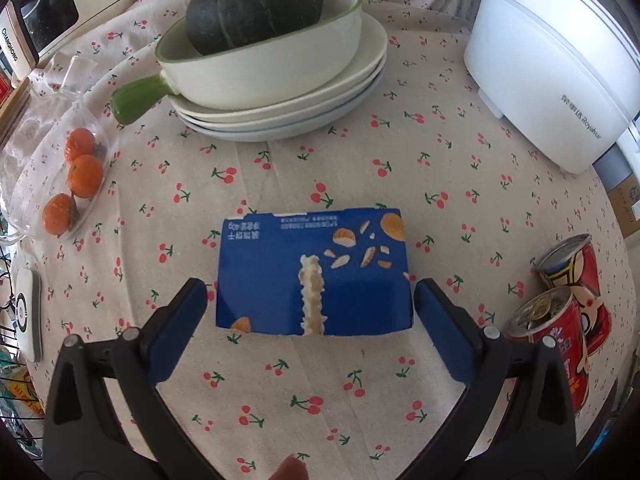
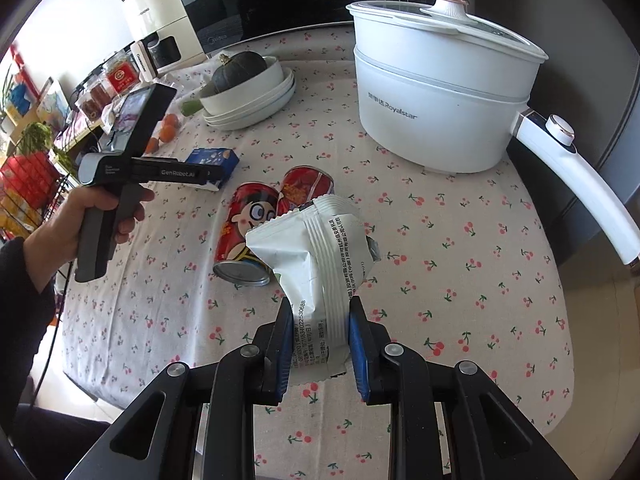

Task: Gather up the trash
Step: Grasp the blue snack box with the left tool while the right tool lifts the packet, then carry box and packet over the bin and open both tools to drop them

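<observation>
Right claw (image 2: pixel 319 334): black arms, blue pads, silver screws. Left claw (image 1: pixel 310 300) alike; grey handle, dark sleeve (image 2: pixel 24 304).

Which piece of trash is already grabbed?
The white wrapper, pinched in the right gripper. The blue packet and two red cans lie loose on the table.

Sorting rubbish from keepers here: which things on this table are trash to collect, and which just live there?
Trash: white wrapper in the right gripper; blue snack box between the open left gripper jaws; two red cans.

Staying: pumpkin, bowl and plates, white cooker, oranges.
</observation>
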Available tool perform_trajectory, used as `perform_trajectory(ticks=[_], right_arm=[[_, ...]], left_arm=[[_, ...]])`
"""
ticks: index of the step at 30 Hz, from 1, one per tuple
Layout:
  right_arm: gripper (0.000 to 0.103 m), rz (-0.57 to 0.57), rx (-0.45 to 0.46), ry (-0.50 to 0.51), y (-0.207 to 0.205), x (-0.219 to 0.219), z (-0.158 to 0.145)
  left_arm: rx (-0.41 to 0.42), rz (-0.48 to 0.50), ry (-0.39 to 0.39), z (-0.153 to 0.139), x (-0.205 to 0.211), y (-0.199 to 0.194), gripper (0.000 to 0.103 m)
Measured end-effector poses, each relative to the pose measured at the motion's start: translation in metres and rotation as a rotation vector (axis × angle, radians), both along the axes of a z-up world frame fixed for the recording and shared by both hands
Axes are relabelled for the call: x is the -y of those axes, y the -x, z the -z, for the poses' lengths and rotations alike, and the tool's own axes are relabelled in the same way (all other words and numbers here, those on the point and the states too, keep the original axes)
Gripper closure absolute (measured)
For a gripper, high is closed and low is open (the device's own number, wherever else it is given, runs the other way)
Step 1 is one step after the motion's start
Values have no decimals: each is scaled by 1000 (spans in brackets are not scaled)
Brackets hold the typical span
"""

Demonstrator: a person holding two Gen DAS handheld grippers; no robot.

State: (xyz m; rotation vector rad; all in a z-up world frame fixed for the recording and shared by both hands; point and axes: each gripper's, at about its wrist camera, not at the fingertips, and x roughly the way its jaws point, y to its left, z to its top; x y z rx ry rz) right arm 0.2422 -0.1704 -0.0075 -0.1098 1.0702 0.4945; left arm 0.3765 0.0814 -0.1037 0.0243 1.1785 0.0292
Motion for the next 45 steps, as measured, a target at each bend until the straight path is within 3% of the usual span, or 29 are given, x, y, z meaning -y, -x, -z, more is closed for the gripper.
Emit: perform_trajectory(ticks=[2,4,8,15,21,27,34,45], right_arm=[[77,-4,1,0,3,-1,-2],[77,-4,1,4,5,-1,-3],[77,14,-4,9,8,4,-5],[77,49,-9,7,28,10,-17],[77,86,-16,0,63,22,-24],[77,141,-28,-18,106,46,-23],[76,234,-38,-70,154,84,-13],[76,335,-53,-50,200,146,4]], left_arm=[[11,-8,2,1,1,1,0],[28,-16,-10,1,1,2,8],[61,-29,-6,-5,-2,18,8],[115,-46,47,-32,-4,78,9],[114,-31,116,-49,12,145,9],[112,68,90,-63,49,208,9],[138,174,127,-80,94,266,9],[109,356,199,-69,170,305,9]])
